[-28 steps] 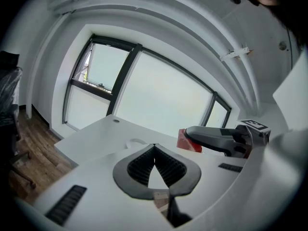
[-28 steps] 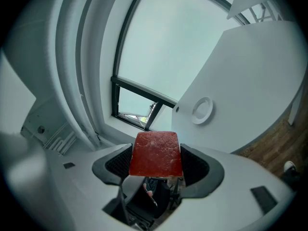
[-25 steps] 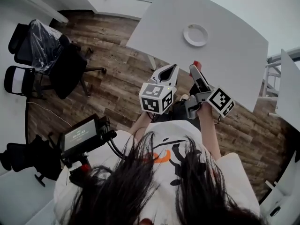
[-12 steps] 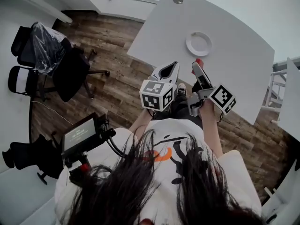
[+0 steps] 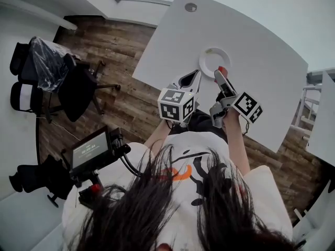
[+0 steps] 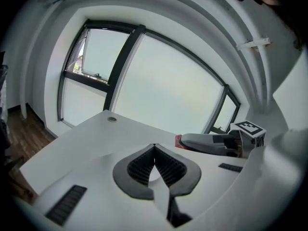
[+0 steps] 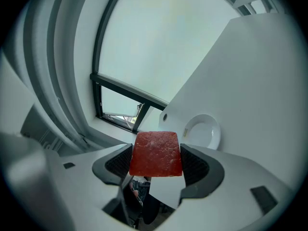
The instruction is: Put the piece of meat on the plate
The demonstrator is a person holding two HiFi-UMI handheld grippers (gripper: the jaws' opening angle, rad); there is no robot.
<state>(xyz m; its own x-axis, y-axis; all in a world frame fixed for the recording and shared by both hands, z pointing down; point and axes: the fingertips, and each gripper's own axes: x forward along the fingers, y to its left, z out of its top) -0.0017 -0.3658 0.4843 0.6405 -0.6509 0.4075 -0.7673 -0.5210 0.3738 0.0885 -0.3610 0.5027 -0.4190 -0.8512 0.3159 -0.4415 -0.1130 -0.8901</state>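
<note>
A red slab of meat (image 7: 156,154) sits clamped between the jaws of my right gripper (image 7: 157,163); in the head view only its red tip (image 5: 222,70) shows past the right gripper (image 5: 220,75). The white round plate (image 5: 214,62) lies on the white table (image 5: 261,61) just beyond the meat, and shows up small and bare (image 7: 204,132) in the right gripper view. My left gripper (image 5: 192,78) hovers beside it at the table's near edge, jaws shut with nothing between them (image 6: 154,163). The right gripper (image 6: 211,144) also appears off to the right in the left gripper view.
Black office chairs (image 5: 57,77) stand on the wood floor at the left. A monitor rig (image 5: 91,150) hangs at the person's left side. A round cable grommet (image 5: 190,7) sits at the table's far corner. Windows run along the wall behind the table.
Both grippers have moved forward and up over the table's near edge, bringing the meat from short of the plate to right beside its rim.
</note>
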